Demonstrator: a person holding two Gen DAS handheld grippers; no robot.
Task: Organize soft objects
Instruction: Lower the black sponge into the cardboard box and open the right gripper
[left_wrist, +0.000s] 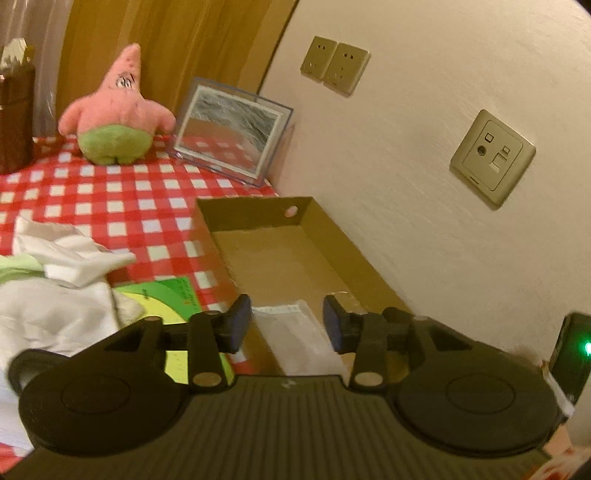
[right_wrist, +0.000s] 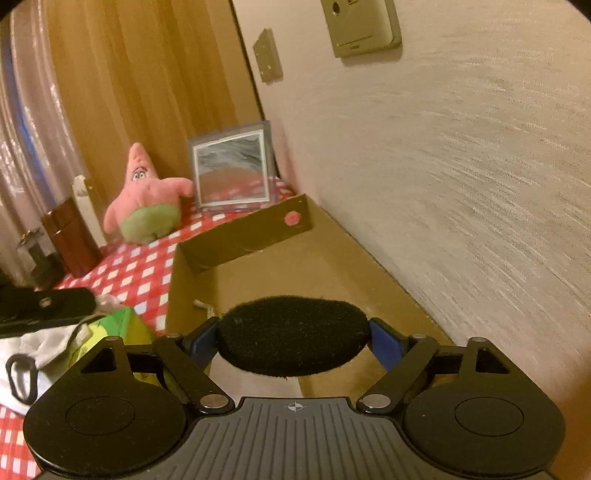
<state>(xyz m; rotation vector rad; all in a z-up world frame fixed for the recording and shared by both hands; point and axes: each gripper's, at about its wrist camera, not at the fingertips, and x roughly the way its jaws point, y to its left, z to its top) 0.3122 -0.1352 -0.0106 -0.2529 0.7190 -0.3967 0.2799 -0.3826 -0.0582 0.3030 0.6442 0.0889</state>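
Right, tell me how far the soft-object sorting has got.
Done: one white folded cloth lies in the cardboard box. In hand: the right claw holds a black pad over the box; the left claw is open. Left: the white cloth pile on the table.

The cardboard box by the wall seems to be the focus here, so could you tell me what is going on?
A person with two handheld grippers is sorting soft items into the cardboard box. The right gripper holds a black fuzzy pad over the box. The left gripper stands open above a white folded cloth lying inside. More white cloths wait on the checked tablecloth.
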